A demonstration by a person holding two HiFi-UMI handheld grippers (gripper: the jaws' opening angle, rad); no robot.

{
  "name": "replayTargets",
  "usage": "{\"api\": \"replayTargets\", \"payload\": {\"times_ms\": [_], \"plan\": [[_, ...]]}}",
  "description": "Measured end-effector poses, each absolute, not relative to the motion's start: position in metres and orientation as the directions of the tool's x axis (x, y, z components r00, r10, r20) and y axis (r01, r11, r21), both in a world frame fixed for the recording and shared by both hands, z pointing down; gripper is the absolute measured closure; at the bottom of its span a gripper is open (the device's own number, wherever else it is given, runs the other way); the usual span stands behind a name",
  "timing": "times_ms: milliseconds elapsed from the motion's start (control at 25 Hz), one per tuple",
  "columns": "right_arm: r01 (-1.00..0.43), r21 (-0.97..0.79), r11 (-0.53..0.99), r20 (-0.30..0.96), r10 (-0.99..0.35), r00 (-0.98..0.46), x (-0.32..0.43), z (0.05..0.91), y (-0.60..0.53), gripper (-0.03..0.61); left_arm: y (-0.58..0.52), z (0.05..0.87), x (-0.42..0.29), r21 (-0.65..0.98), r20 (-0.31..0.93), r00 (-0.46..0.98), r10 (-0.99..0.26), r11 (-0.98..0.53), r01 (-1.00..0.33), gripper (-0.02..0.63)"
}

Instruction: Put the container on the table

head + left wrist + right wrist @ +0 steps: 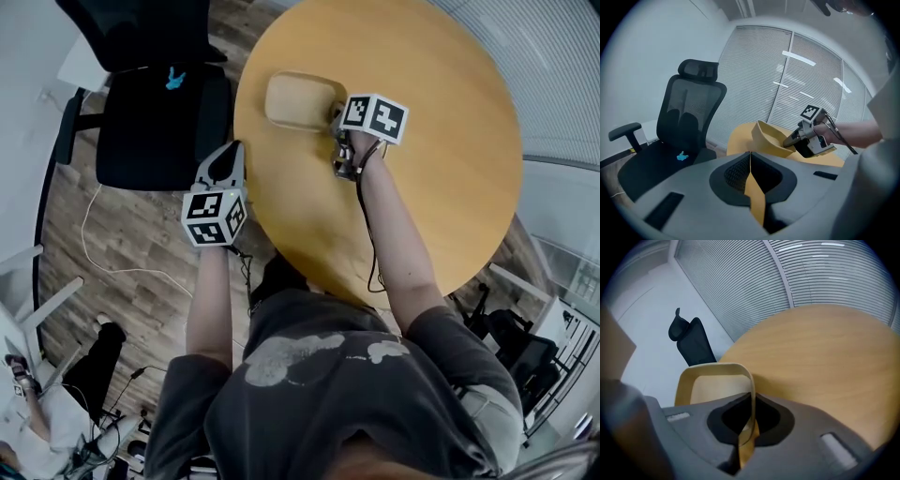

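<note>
A tan open container [298,101] is over the far left part of the round wooden table [441,141]. My right gripper [335,112] is shut on its right rim. In the right gripper view the container's thin wall [750,380] runs between the closed jaws. From the left gripper view, the container [768,136] looks tilted in the right gripper [793,140] just over the table [738,138]; whether it touches the top I cannot tell. My left gripper [232,150] hangs off the table's left edge, its jaws shut together [750,157] with nothing between them.
A black office chair [155,112] stands left of the table, with a small blue item [175,79] on its seat. A white cable [103,253] lies on the wooden floor. Window blinds [820,273] curve behind the table. Bare tabletop [825,362] extends right of the container.
</note>
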State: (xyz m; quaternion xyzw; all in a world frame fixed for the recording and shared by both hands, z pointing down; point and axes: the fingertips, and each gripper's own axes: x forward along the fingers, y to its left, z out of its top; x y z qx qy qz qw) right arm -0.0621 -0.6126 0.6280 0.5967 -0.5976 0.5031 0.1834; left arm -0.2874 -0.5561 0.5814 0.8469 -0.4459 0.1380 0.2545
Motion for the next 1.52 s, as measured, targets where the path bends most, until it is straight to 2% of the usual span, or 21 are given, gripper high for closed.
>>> {"api": "replayTargets", "payload": {"times_ms": [240,720,880,1200,1520], "plan": [[-0.921,-0.340,-0.190,0.835,-0.512,-0.203,-0.070,0.634,-0.632,0.575,-0.573,0.585,-0.290,0.311,0.458,0.572,-0.681,-0.480,-0.820,0.609],[-0.918,-0.307,-0.250,0.847,-0.512,-0.144,-0.058,0.643,-0.646,0.572,-0.583,0.596,-0.285,0.319,0.472,0.577,-0.667,-0.481,-0.817,0.609],[-0.917,-0.307,-0.256,0.857,-0.493,-0.149,-0.062,0.649,-0.644,0.548,-0.587,0.597,-0.285,0.322,0.472,0.584,-0.660,-0.487,-0.812,0.609],[-0.912,-0.341,-0.227,0.833,-0.522,-0.182,-0.069,0.644,-0.643,0.451,-0.590,0.592,-0.295,0.314,0.464,0.572,-0.676,-0.478,-0.820,0.609],[-0.919,-0.352,-0.179,0.779,-0.601,-0.181,-0.063,0.626,-0.636,0.416,-0.574,0.581,-0.295,0.313,0.457,0.550,-0.699,-0.452,-0.835,0.609]]}}
